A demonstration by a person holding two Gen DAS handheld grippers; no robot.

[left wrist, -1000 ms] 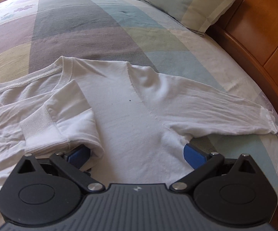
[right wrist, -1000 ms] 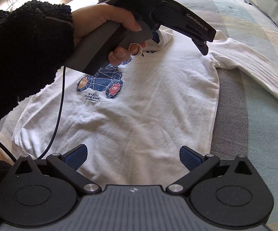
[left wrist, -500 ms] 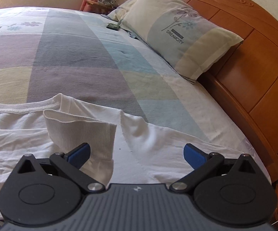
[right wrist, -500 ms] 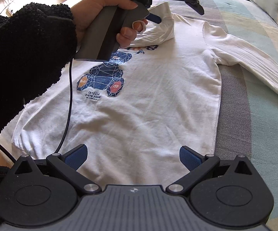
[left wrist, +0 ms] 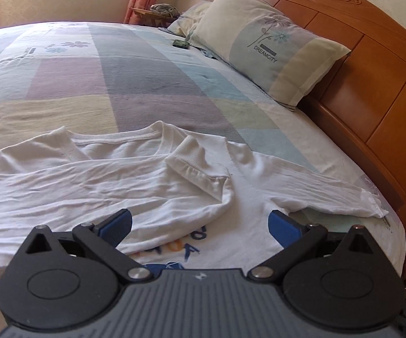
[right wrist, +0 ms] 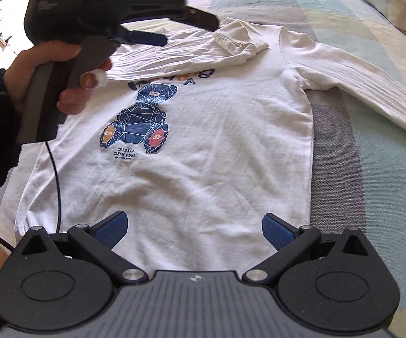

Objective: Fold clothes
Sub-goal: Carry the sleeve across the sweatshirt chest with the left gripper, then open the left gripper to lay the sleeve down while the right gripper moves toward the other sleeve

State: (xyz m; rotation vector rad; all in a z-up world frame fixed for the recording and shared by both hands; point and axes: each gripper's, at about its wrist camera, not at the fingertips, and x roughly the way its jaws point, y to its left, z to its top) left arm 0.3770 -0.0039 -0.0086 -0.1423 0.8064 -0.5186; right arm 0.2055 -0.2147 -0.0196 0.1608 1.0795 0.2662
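A white long-sleeved shirt [right wrist: 208, 146] with a blue geometric bear print lies face up on the bed. One sleeve is folded across the chest, and its ribbed cuff [left wrist: 200, 169] [right wrist: 239, 42] rests near the collar. The other sleeve [left wrist: 329, 194] [right wrist: 371, 90] stretches out flat toward the headboard. My left gripper [left wrist: 200, 222] [right wrist: 180, 32] hovers open above the chest, a little short of the cuff, holding nothing. A hand grips its handle in the right wrist view. My right gripper [right wrist: 194, 225] is open over the shirt's hem with nothing between its fingers.
The patchwork bedsheet [left wrist: 118, 84] spreads beyond the collar. A pillow [left wrist: 270, 45] leans on the wooden headboard [left wrist: 371, 70], with a small dark object [left wrist: 181, 43] beside it. A black cable [right wrist: 56, 169] hangs from the left gripper across the shirt's left side.
The left gripper has pulled back and up from the folded sleeve, and the cuff now lies loose on the chest. The right gripper has barely moved.
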